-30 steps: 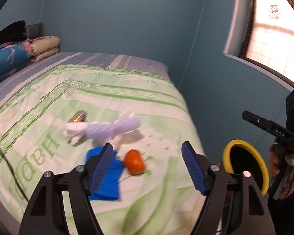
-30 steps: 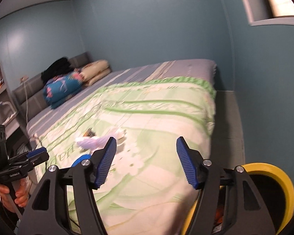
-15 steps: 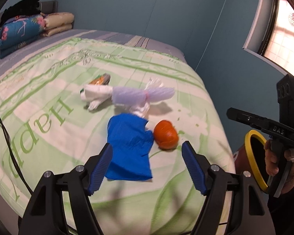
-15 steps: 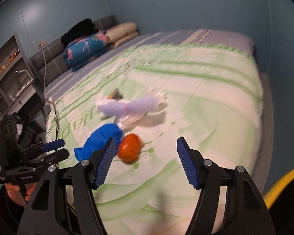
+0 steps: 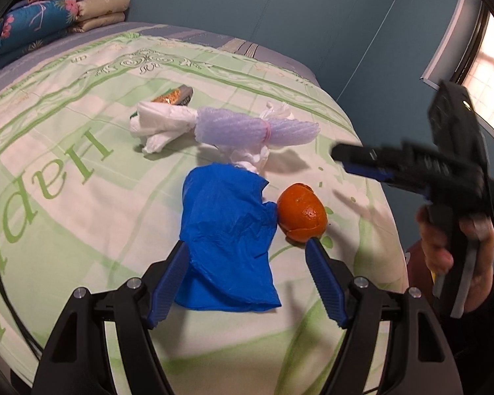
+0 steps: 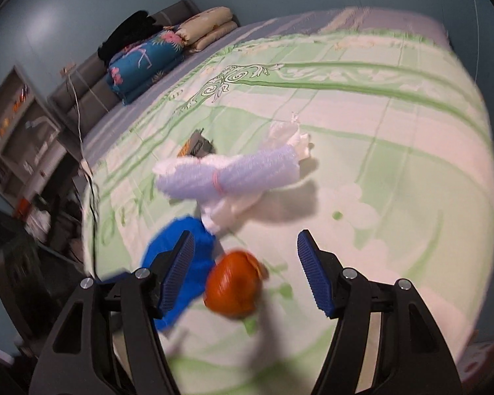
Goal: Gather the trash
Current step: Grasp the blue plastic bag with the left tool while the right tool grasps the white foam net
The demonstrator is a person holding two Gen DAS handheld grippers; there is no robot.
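Trash lies on the green-and-white bedspread (image 5: pixel 66 197). A crumpled blue plastic bag (image 5: pixel 227 240) sits between the open fingers of my left gripper (image 5: pixel 247 263), which hangs just above it. An orange peel (image 5: pixel 302 213) lies beside the bag, near the left gripper's right finger. In the right wrist view the orange peel (image 6: pixel 233 288) sits low between the fingers of my right gripper (image 6: pixel 245 271), which stands open and clear of it, with the blue bag (image 6: pixel 181 263) behind its left finger. Further back lie a white foam net with tissue (image 5: pixel 247 128) and a small snack wrapper (image 5: pixel 176 95).
Folded quilts and pillows (image 5: pixel 49 19) are stacked at the head of the bed. A shelf and dark furniture (image 6: pixel 23 151) stand beside the bed, with a black cable (image 6: pixel 92 197) at its edge. The blue wall and a window (image 5: pixel 490 56) are to the right.
Both grippers have sunk toward the bed and closed in on the trash. The blue bag now lies between the left fingers. The orange peel has come between the right fingers, and the yellow bin has left both views.
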